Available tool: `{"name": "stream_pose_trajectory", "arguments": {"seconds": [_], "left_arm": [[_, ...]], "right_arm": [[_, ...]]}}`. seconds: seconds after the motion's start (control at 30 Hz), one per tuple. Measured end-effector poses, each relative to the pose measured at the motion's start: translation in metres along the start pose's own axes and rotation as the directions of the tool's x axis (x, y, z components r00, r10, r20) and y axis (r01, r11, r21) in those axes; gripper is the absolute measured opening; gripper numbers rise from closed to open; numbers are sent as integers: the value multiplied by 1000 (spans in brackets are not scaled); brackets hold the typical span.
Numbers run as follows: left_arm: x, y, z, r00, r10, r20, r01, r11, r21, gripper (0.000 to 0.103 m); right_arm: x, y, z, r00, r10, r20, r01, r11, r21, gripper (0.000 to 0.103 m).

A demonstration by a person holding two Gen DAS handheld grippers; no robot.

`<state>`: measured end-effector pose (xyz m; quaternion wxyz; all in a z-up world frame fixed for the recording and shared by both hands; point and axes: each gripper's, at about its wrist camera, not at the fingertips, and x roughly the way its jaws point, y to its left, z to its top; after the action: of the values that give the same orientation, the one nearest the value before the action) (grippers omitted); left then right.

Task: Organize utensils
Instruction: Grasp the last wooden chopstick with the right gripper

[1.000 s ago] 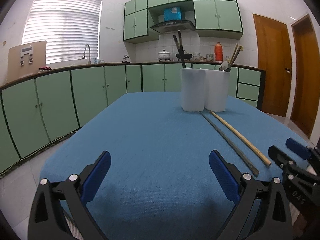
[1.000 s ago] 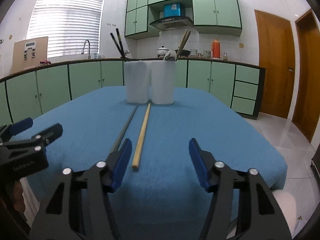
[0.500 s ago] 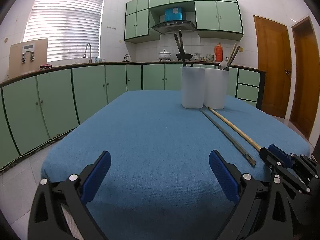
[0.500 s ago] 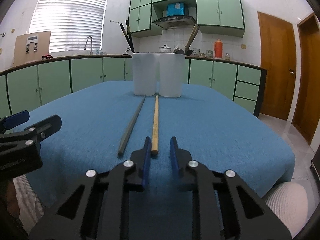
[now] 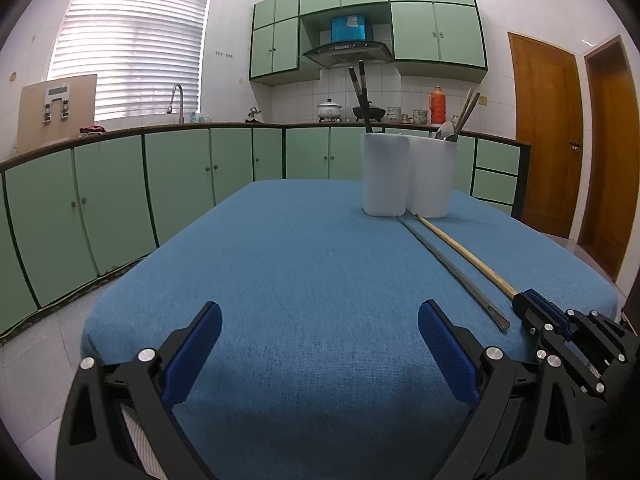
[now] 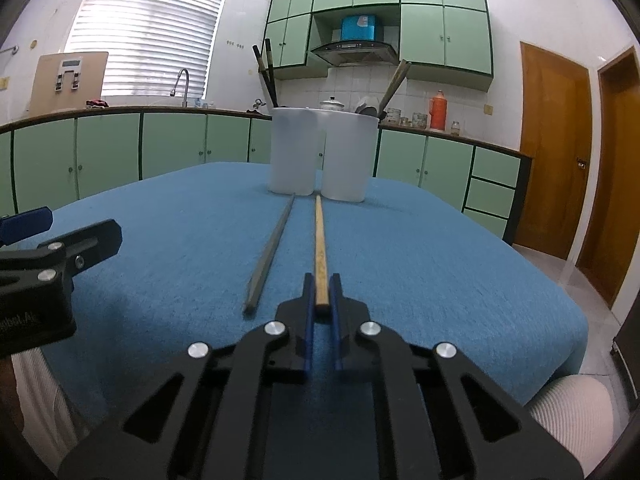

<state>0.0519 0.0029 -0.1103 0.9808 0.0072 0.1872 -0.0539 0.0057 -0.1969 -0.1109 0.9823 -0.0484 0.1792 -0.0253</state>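
Note:
A wooden chopstick (image 6: 319, 240) and a grey metal chopstick (image 6: 272, 246) lie side by side on the blue tablecloth (image 6: 420, 248), pointing at two white holders (image 6: 324, 156). The left holder carries dark chopsticks (image 6: 266, 72); the right one carries wooden chopsticks and a spoon (image 6: 386, 92). My right gripper (image 6: 321, 280) is shut on the near end of the wooden chopstick, also seen in the left wrist view (image 5: 532, 304). My left gripper (image 5: 320, 332) is open and empty over the cloth, left of both chopsticks (image 5: 456, 256).
The table's near edge runs just under both grippers. Green kitchen cabinets (image 5: 160, 184) line the far wall and left side. Wooden doors (image 5: 548, 136) stand at the right. The left gripper shows at the left edge of the right wrist view (image 6: 44, 248).
My right gripper moved forward to the wooden chopstick's near end and closed on it. The left gripper stayed open and nearly still.

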Motion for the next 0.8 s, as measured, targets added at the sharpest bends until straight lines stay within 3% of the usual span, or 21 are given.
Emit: {"name": "stream_pose_trajectory", "arguments": {"seconds": [0.53, 0.8], "left_arm": [[-4, -40, -1, 998, -62, 7, 61, 998, 25, 96], [5, -80, -6, 994, -102, -26, 103, 994, 45, 82]], "right_arm": [[-17, -41, -1, 998, -68, 5, 67, 991, 113, 6], [-27, -70, -2, 996, -88, 21, 83, 984, 160, 6]]}}
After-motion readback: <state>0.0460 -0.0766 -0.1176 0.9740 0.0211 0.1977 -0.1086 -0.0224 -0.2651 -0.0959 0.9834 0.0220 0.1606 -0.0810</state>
